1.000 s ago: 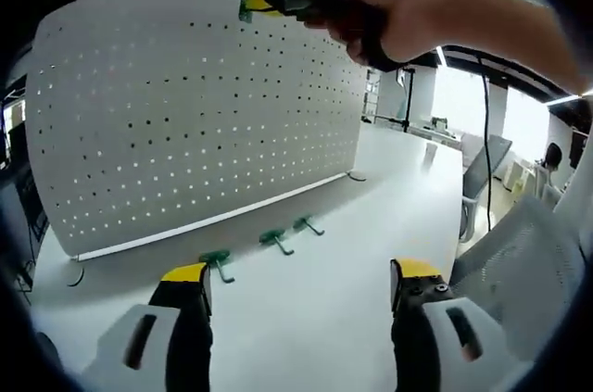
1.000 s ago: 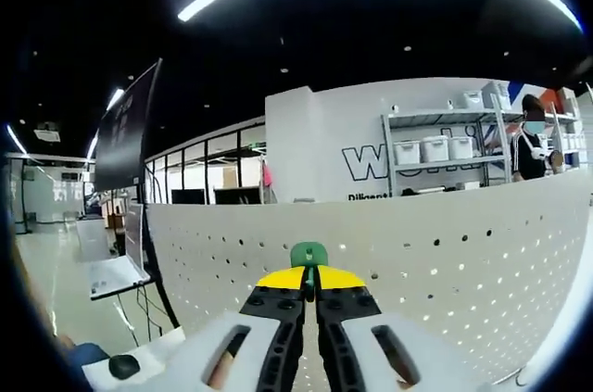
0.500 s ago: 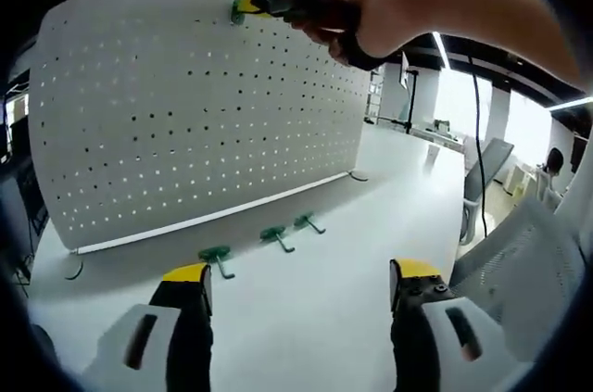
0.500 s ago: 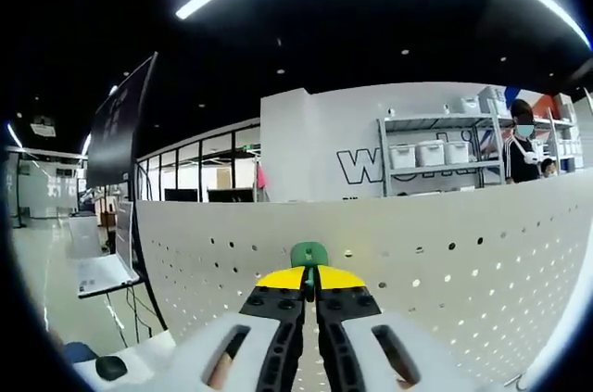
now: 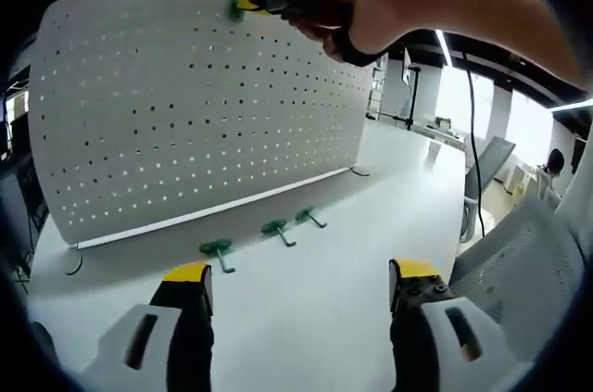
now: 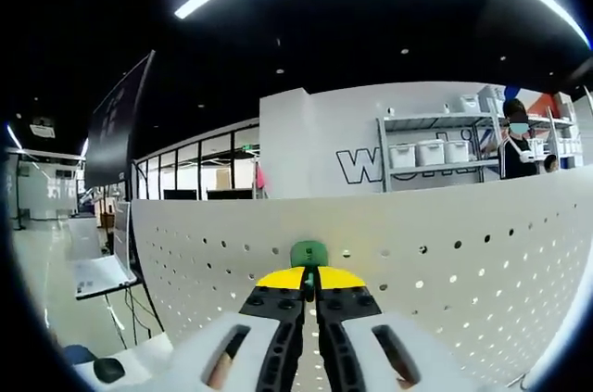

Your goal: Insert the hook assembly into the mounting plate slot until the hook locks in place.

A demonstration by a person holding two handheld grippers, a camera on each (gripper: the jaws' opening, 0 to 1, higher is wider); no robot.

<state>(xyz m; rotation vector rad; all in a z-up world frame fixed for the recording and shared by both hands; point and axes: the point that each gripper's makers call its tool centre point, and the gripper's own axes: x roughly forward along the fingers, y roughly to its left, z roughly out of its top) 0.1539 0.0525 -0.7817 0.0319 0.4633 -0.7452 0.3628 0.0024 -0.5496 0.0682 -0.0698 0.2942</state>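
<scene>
— So, what stands on the table (image 5: pixel 352 253)?
— One white pegboard (image 5: pixel 185 105), upright; three green hooks (image 5: pixel 217 249) lie along its foot.
— And the grippers?
— Right gripper (image 5: pixel 243 5), clamped on a fourth hook (image 6: pixel 309 253), is at the pegboard's top edge. Left gripper (image 5: pixel 295 283) gapes wide, empty.
</scene>
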